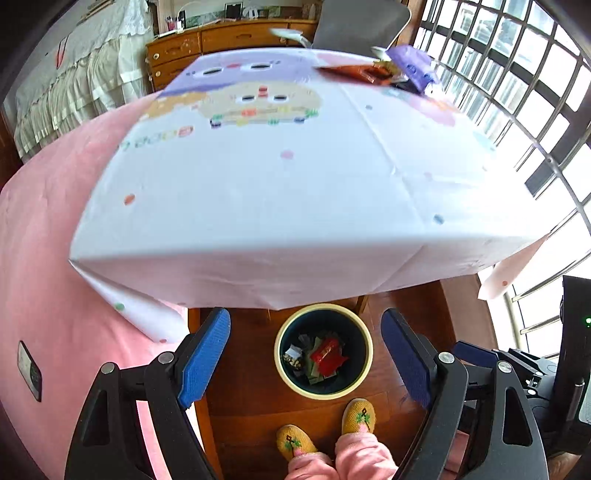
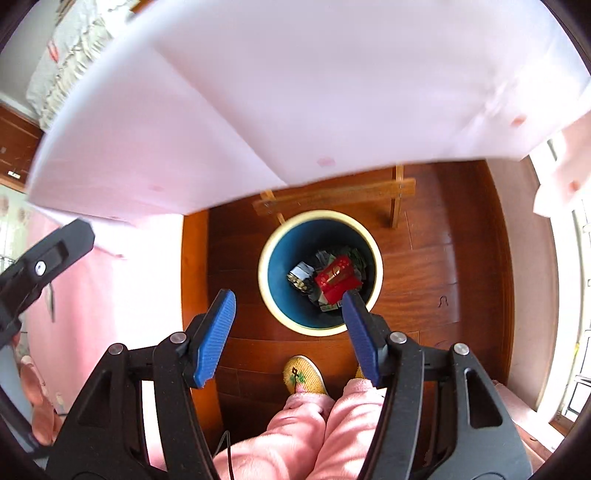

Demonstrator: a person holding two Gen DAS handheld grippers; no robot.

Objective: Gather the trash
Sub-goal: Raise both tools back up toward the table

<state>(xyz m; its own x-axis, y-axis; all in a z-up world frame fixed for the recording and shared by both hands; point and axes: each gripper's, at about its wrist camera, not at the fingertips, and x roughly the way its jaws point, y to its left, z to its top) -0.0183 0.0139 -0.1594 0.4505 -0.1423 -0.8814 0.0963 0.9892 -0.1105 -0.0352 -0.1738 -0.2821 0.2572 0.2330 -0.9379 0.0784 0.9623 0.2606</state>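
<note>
- Table (image 1: 280, 206): covered by a white cloth printed with pastel cartoon figures and coloured dots; the cloth hangs over the near edge and its corners droop at both sides. Wooden legs and a crossbar (image 2: 332, 197) show beneath it in the right wrist view.
- Floor (image 1: 243, 398): dark reddish wood boards under and in front of the table.
- Room: wooden dresser (image 1: 207, 48) against the far wall, grey chair back (image 1: 360, 24) behind the table, gridded window (image 1: 517, 85) on the right, ruffled pale bedding (image 1: 70, 81) on the left, pink fabric (image 1: 48, 258) beside the table.
- Trash bin (image 1: 323, 350): round, cream rim, dark blue inside, standing on the floor just in front of the table's near edge. It holds crumpled wrappers, a red one (image 1: 327, 355) on top.
- Remaining trash (image 1: 391, 70): purple, orange and dark wrappers bunched at the table's far right corner, well apart from the bin.
- Left gripper (image 1: 306, 354): blue-padded jaws spread wide, nothing between them, held above the bin.
- Right gripper (image 2: 288, 336): jaws apart and empty, also above the bin; its right fingertip overlaps the bin's rim in view.
- Person: pink trouser legs (image 2: 314, 424) and yellow embroidered slippers (image 1: 359, 415) on the floor, just beside the bin.
</note>
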